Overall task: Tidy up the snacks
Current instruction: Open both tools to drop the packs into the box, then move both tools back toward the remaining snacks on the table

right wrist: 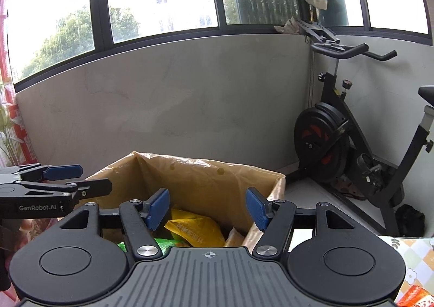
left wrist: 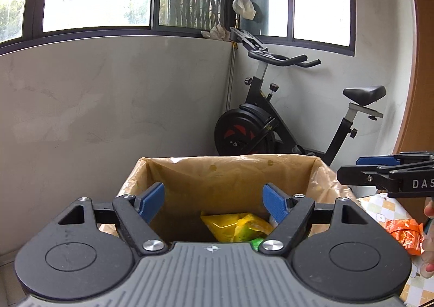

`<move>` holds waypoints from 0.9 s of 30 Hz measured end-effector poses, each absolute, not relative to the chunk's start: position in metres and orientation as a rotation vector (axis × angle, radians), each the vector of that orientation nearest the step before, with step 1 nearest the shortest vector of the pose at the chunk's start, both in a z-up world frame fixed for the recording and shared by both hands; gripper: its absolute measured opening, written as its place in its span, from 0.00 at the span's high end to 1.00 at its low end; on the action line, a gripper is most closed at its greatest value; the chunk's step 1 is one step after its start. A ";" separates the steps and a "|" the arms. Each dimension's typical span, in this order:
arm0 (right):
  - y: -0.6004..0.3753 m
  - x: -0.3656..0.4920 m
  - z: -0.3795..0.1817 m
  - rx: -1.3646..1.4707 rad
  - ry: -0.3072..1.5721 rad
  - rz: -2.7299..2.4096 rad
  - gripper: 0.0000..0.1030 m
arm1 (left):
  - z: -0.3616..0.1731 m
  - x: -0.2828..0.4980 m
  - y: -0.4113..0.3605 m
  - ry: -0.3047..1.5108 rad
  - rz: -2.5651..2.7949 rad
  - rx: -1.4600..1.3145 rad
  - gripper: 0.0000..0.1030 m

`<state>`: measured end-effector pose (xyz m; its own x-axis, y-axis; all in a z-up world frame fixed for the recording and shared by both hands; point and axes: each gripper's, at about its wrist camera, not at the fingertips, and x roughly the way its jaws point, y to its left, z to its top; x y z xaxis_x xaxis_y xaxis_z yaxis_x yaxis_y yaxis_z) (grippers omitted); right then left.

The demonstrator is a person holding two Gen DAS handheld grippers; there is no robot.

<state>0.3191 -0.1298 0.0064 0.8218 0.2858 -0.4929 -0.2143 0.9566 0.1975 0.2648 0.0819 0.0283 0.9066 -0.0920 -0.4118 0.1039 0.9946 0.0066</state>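
A box lined with a tan plastic bag [left wrist: 230, 171] [right wrist: 206, 176] stands open in front of me. Inside lie a yellow snack packet [left wrist: 233, 225] [right wrist: 195, 228] and a green packet [left wrist: 256, 243] [right wrist: 165, 244]. My left gripper [left wrist: 214, 202] is open and empty over the box mouth. My right gripper [right wrist: 207, 208] is open and empty over the box too. Each gripper shows side-on in the other's view, the right one [left wrist: 385, 171] and the left one [right wrist: 62, 179]. An orange snack packet [left wrist: 405, 233] lies on the table to the right.
A patterned tablecloth [left wrist: 379, 206] [right wrist: 415, 261] covers the table at the right. An exercise bike [left wrist: 271, 122] [right wrist: 341, 138] stands in the corner behind the box. A grey wall under windows runs along the back.
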 end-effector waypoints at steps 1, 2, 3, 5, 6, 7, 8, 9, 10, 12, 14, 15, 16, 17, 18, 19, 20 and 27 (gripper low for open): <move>-0.139 0.315 0.007 0.146 0.537 0.259 0.42 | 0.029 0.260 0.076 0.415 -0.109 0.022 0.21; -0.149 0.309 0.008 0.155 0.529 0.250 0.42 | 0.029 0.254 0.070 0.406 -0.122 0.011 0.22; -0.159 0.303 0.008 0.161 0.522 0.240 0.42 | 0.029 0.249 0.064 0.400 -0.136 -0.002 0.22; -0.176 0.292 0.008 0.160 0.510 0.216 0.42 | 0.029 0.240 0.052 0.395 -0.167 -0.028 0.23; -0.186 0.284 0.008 0.154 0.502 0.202 0.42 | 0.027 0.236 0.045 0.392 -0.182 -0.041 0.24; -0.194 0.278 0.007 0.149 0.496 0.191 0.42 | 0.027 0.232 0.038 0.391 -0.195 -0.048 0.25; -0.204 0.271 0.007 0.145 0.490 0.180 0.42 | 0.025 0.227 0.029 0.390 -0.209 -0.052 0.28; -0.213 0.264 0.006 0.140 0.485 0.168 0.42 | 0.022 0.224 0.021 0.389 -0.224 -0.056 0.29; -0.222 0.257 0.004 0.137 0.481 0.156 0.42 | 0.020 0.221 0.013 0.390 -0.239 -0.060 0.32; -0.241 0.244 -0.001 0.135 0.478 0.126 0.42 | 0.015 0.215 -0.003 0.394 -0.271 -0.073 0.35; -0.259 0.232 -0.008 0.138 0.481 0.096 0.42 | 0.008 0.206 -0.020 0.395 -0.311 -0.079 0.38; -0.268 0.226 -0.012 0.138 0.485 0.079 0.42 | 0.004 0.204 -0.028 0.394 -0.330 -0.078 0.39; -0.276 0.221 -0.018 0.136 0.491 0.061 0.42 | 0.000 0.203 -0.038 0.393 -0.352 -0.074 0.39; -0.284 0.216 -0.023 0.134 0.499 0.042 0.43 | -0.005 0.202 -0.047 0.396 -0.375 -0.067 0.39; -0.291 0.210 -0.030 0.132 0.507 0.025 0.43 | -0.011 0.202 -0.056 0.403 -0.398 -0.056 0.39; -0.297 0.205 -0.036 0.133 0.516 0.010 0.43 | -0.016 0.202 -0.065 0.410 -0.420 -0.044 0.39; -0.304 0.200 -0.042 0.136 0.522 -0.002 0.43 | -0.024 0.203 -0.075 0.419 -0.442 -0.024 0.40; -0.339 0.172 -0.093 0.212 0.577 -0.063 0.46 | -0.091 0.222 -0.117 0.453 -0.485 0.123 0.45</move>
<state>0.1718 -0.3394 -0.0929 0.8368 0.0006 -0.5475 0.1179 0.9763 0.1813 0.2219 -0.1166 -0.0909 0.7880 -0.4226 -0.4478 0.4760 0.8794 0.0078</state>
